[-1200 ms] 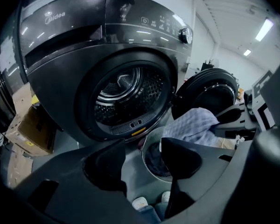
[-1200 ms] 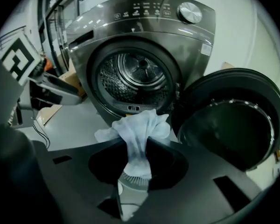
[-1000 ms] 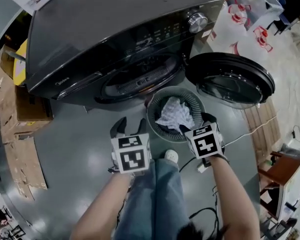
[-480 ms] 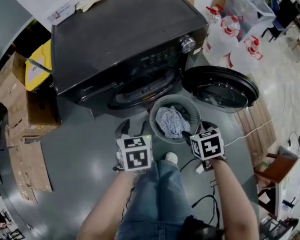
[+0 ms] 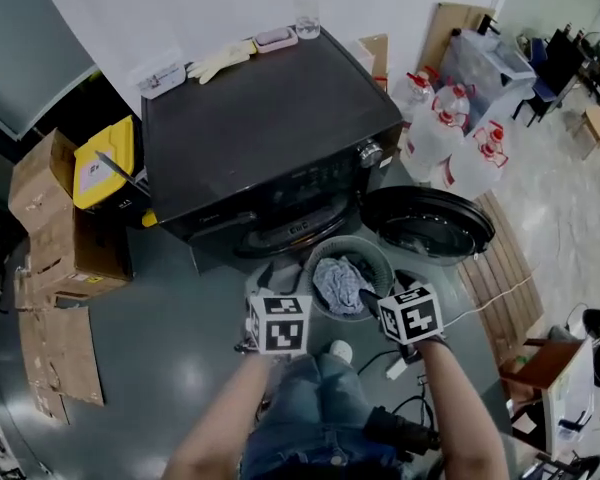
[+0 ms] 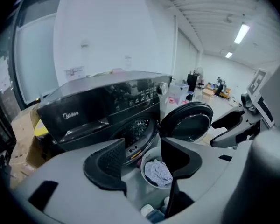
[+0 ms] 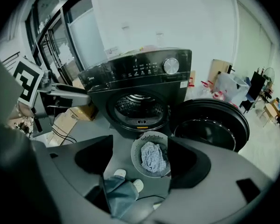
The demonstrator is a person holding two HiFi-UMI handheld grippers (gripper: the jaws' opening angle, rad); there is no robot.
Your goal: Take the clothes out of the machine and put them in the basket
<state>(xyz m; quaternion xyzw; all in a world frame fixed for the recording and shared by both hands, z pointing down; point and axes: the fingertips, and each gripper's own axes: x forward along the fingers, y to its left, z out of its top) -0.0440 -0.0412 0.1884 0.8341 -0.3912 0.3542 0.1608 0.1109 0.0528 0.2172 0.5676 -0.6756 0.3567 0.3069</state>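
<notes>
Hovering over the basket (image 5: 352, 240) with both tools empty: left gripper (image 5: 272, 274) at the near-left of the basket, jaws parted around nothing but air; right gripper (image 5: 385, 290) at the near-right of it, jaws parted a little wider, likewise gripping nothing. Judging what could go wrong from here: possibly calling the job done too soon, with only the front of the drum (image 7: 139, 107) on show in the machine (image 5: 270, 138) behind the basket, bare as far as can be seen but too dark deeper in to check. Possibly tipping the basket with the shoe (image 5: 342, 349) just beside its near rim, or catching a foot on the cable (image 7: 146, 197) lying on the floor on that same near side. Possibly bumping the open door (image 5: 430, 223), swung out just to the right of the basket, while stepping round. Little danger of dropping anything, with nothing in either grip. As for the clothes (image 5: 336, 284): lying inside the basket, a pale blue-grey heap, crumpled and loosely bunched, soft by the look of it, sitting toward the left of the bowl and below the rim, not draped over the edge. Just to the right of it, still inside the basket, a darker patch, either another garment or plain shadow; impossible to tell which.
</notes>
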